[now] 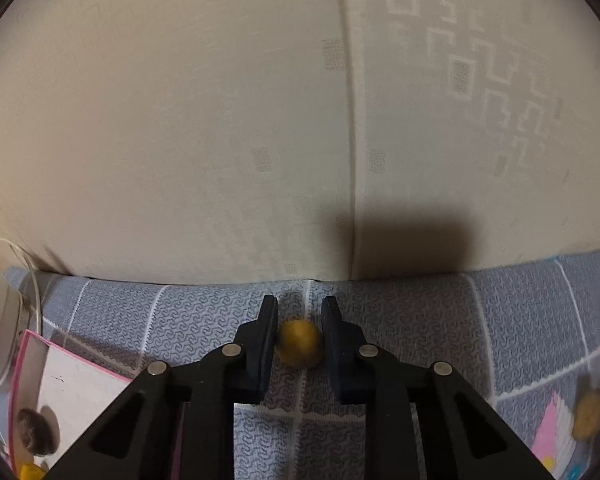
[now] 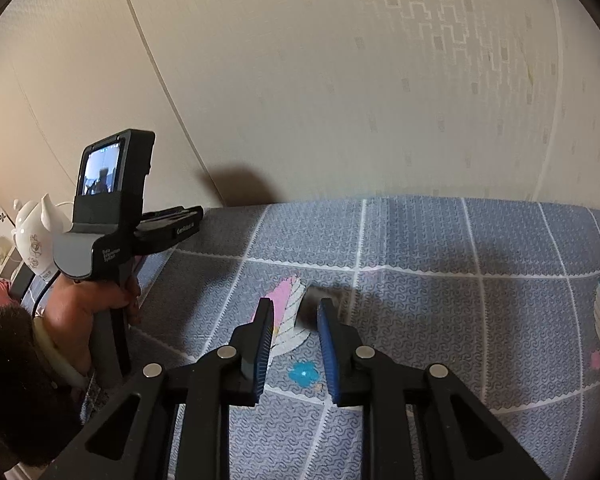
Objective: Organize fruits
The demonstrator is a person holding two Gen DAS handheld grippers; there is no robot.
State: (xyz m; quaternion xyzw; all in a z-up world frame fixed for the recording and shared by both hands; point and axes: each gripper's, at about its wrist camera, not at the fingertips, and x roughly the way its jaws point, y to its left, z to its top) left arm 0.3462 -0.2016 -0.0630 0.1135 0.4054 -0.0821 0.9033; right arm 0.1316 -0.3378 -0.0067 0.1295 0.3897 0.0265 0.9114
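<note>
1. While your left gripper (image 1: pixel 299 320) has its jaws apart around the yellow fruit (image 1: pixel 300 343) on the cloth (image 1: pixel 420 320), it's not clamped yet. Left pad looks to be touching the fruit, right pad w/ a small gap. Close off-centre and a round fruit prob rolls toward the wall (image 1: pixel 180 120).
2. Right gripper (image 2: pixel 295 320) is also apart, nothing held. A dark blurred thing (image 2: pixel 320 300) sits at its right fingertip; can't tell what it is. You could nudge it by accident.
3. Another yellowish fruit (image 1: pixel 588 416) lies far right in the left view, blurred, near the frame edge.
4. Tray (image 1: pixel 80 380), pink-rimmed, bottom left: holds a dark round fruit (image 1: pixel 36 432) + a yellow bit (image 1: pixel 30 472) at the frame edge. Looks like the drop spot, so keep your grip till you're over it.
</note>
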